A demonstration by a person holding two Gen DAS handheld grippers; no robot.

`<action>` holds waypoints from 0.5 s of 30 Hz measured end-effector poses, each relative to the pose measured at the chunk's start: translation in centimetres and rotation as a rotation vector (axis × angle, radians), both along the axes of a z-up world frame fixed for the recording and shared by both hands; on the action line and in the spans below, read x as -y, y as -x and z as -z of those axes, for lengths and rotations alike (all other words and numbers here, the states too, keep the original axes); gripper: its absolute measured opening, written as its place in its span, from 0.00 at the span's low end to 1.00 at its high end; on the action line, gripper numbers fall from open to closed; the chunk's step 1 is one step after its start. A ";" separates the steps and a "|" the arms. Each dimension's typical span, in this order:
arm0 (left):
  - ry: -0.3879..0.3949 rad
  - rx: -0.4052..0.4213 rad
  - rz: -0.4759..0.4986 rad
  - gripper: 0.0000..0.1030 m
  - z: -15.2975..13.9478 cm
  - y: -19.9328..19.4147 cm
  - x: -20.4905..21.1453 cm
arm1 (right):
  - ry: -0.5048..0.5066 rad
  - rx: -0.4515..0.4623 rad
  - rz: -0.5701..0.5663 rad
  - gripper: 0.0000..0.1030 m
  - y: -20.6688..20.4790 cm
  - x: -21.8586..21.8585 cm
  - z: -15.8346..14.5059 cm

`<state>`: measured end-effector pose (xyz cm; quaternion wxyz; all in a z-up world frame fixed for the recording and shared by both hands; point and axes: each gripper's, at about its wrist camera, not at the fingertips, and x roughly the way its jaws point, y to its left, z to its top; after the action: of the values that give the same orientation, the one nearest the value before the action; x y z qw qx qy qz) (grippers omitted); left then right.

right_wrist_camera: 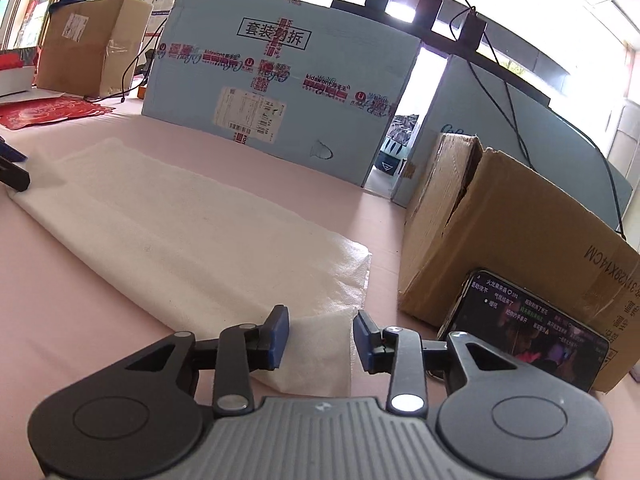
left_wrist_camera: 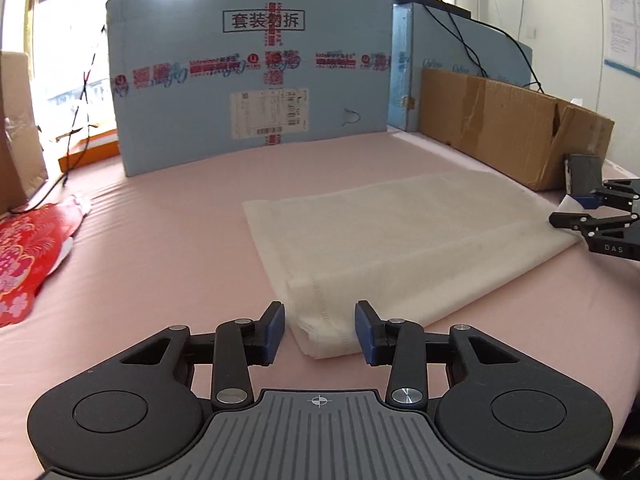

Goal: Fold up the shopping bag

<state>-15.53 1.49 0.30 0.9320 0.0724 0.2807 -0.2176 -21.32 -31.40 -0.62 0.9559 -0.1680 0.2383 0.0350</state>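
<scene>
A white fabric shopping bag (left_wrist_camera: 400, 236) lies folded flat on the pink table cover; it also shows in the right wrist view (right_wrist_camera: 180, 240). My left gripper (left_wrist_camera: 320, 330) is open, its blue pads on either side of the bag's near corner without closing on it. My right gripper (right_wrist_camera: 320, 338) is open over the bag's opposite end, a corner of the fabric between its pads. The right gripper also shows at the right edge of the left wrist view (left_wrist_camera: 576, 210), and the left gripper's fingers (right_wrist_camera: 12, 168) at the left edge of the right wrist view.
A large light-blue box (left_wrist_camera: 248, 80) stands at the back. A brown cardboard box (left_wrist_camera: 512, 128) lies to the right, with a phone (right_wrist_camera: 524, 328) leaning on it. A red patterned bag (left_wrist_camera: 28, 256) lies at the left. Cables hang behind.
</scene>
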 end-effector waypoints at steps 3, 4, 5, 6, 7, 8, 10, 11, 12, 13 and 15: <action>-0.007 0.075 -0.038 0.54 -1.1 1.1 -0.2 | -0.001 0.008 0.002 0.41 0.1 0.0 0.1; -0.002 0.113 -0.038 0.55 -1.8 1.5 -0.1 | 0.002 0.011 0.002 0.41 0.1 0.0 0.1; -0.002 0.148 -0.037 0.57 -2.3 1.8 0.2 | 0.005 0.013 0.002 0.41 0.1 -0.1 0.2; -0.005 0.180 -0.037 0.58 -2.8 2.0 0.7 | 0.009 0.017 0.002 0.41 0.1 -0.1 0.2; -0.011 0.210 -0.037 0.58 -3.2 2.2 1.1 | 0.014 0.021 0.003 0.41 0.2 -0.2 0.3; -0.022 0.248 -0.035 0.58 -3.6 2.4 1.9 | 0.017 0.024 0.003 0.41 0.2 -0.3 0.3; -0.051 0.303 -0.009 0.58 -3.8 2.7 3.6 | 0.022 0.028 0.004 0.41 0.2 -0.3 0.3; -0.068 0.308 0.033 0.58 -3.7 2.7 4.9 | 0.025 0.030 0.004 0.41 0.2 -0.4 0.3; -0.084 0.299 0.080 0.57 -3.6 2.7 6.0 | 0.028 0.033 0.005 0.41 0.3 -0.4 0.3; -0.099 0.280 0.124 0.55 -3.3 2.5 7.0 | 0.032 0.036 0.006 0.41 0.4 -0.5 0.4; -0.142 0.223 0.202 0.29 -2.4 2.1 8.6 | 0.043 0.041 0.007 0.41 0.5 -0.6 0.4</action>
<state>-17.65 -7.15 2.75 0.9233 0.1895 0.1816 -0.2804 -21.78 -30.79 -1.04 0.9569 -0.1882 0.2201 0.0231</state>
